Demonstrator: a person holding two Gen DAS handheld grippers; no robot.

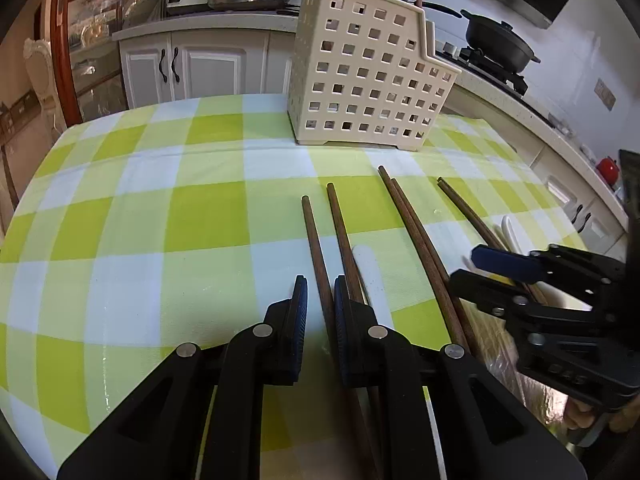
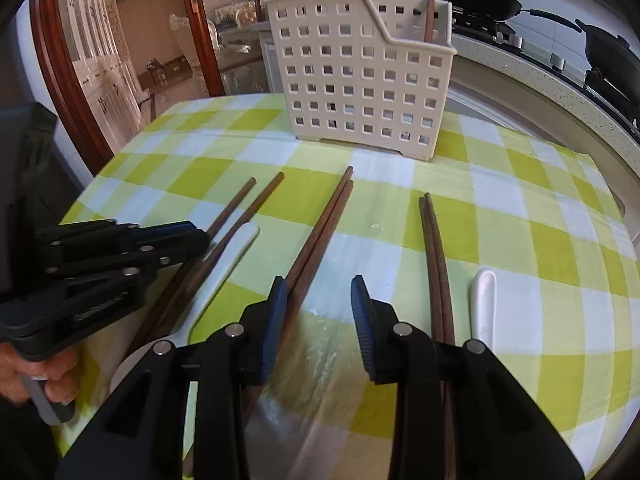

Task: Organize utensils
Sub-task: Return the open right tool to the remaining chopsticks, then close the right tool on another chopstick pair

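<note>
Left wrist | left claw (image 1: 320, 300) narrow, straddling brown chopstick (image 1: 316, 248) | right claw (image 2: 319, 300) wide, empty

The left tongs (image 1: 320, 300) point forward and slightly down, low over the bench, their blue-padded fingers (image 1: 301, 312) parted by a narrow gap with one chopstick (image 1: 316, 248) running between them; whether the pads touch it cannot be told. The right tongs (image 2: 318, 308) lie alongside at about the same height, also angled forward and down, their fingers (image 2: 362, 320) spread wider with nothing between them. In the right wrist view, the person's left hand (image 2: 36, 380) wraps the handle of the left tool, fingers curled round it. The two tools sit near each other, not touching
</note>
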